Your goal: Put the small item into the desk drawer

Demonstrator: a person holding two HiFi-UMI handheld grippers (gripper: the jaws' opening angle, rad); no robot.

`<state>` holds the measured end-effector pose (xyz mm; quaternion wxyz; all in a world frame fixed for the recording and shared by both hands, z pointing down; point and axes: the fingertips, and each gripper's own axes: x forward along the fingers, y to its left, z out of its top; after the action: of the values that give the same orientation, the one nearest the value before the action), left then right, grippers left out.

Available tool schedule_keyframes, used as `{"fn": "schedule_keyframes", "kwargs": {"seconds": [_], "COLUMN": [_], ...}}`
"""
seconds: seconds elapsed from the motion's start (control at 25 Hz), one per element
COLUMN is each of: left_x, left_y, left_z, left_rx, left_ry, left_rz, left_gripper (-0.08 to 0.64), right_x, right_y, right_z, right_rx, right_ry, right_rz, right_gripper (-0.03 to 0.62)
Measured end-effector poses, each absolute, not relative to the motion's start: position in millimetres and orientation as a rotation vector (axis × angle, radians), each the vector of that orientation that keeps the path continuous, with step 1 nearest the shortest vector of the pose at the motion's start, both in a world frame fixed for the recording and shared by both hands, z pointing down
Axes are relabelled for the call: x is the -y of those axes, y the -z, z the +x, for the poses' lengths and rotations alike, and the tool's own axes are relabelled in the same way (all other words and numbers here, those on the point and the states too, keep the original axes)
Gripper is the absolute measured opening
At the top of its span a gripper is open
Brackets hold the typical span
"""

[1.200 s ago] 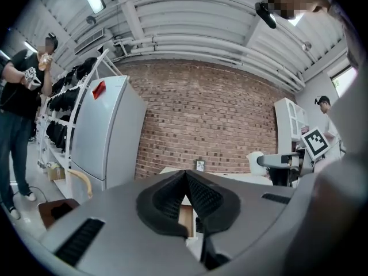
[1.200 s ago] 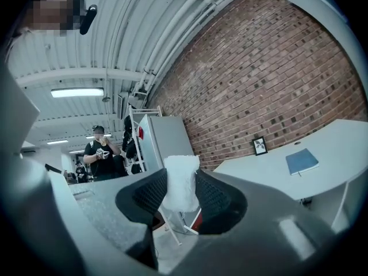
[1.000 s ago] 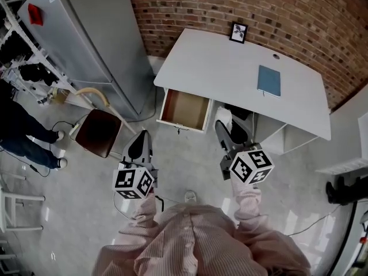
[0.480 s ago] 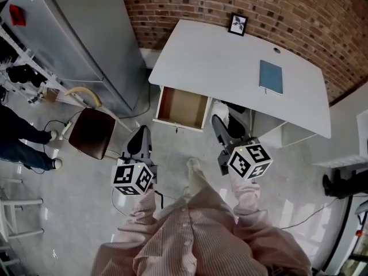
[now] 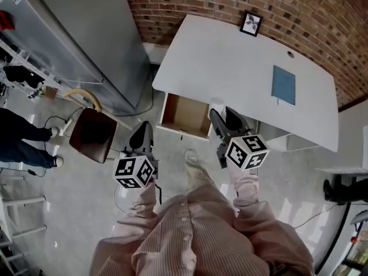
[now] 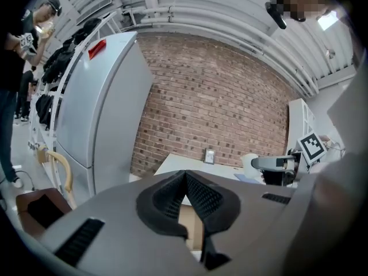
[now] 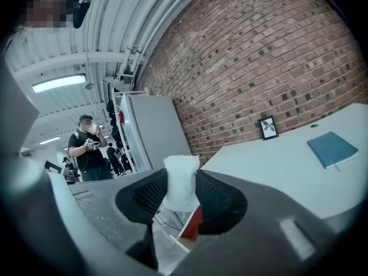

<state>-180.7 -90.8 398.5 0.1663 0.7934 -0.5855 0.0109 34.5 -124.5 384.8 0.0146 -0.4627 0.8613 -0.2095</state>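
A small white cylinder-like item (image 7: 181, 183) sits pinched between the pads of my right gripper (image 7: 181, 180), which is shut on it. In the head view the right gripper (image 5: 217, 112) holds the white item (image 5: 217, 104) just off the right front corner of the open wooden drawer (image 5: 185, 115) of the white desk (image 5: 230, 62). The drawer's inside looks bare. My left gripper (image 5: 144, 135) hangs lower left of the drawer, over the floor. Its jaws (image 6: 185, 177) meet at the tip with nothing between them.
A blue notebook (image 5: 283, 85) and a small picture frame (image 5: 250, 23) lie on the desk. A tall grey cabinet (image 5: 86, 33) stands left of the desk, and a brown chair (image 5: 92, 135) sits below it. A person (image 5: 17, 140) stands at the far left. A brick wall runs behind.
The person has stepped toward the desk; a foot now shows on the floor. The right gripper with the white item has come closer to the drawer's right front corner. Both grips look unchanged.
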Motion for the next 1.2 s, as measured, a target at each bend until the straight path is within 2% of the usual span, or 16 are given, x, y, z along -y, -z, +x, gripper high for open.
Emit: {"fn": "schedule_keyframes", "kwargs": {"seconds": [0.48, 1.2], "left_x": [172.6, 191.5], "left_y": [-460.3, -563.3], "left_z": [-178.1, -164.5], "left_rx": [1.577, 1.447], "left_ry": [-0.144, -0.341], "left_rz": [2.116, 1.948], "left_gripper": [0.0, 0.0], "right_x": [203.7, 201.5], "right_y": [-448.6, -541.7], "right_z": [1.1, -47.7], "right_rx": [-2.851, -3.195], "right_ry": [0.846, 0.986], "right_rz": [-1.356, -1.174], "right_gripper": [0.158, 0.158]}}
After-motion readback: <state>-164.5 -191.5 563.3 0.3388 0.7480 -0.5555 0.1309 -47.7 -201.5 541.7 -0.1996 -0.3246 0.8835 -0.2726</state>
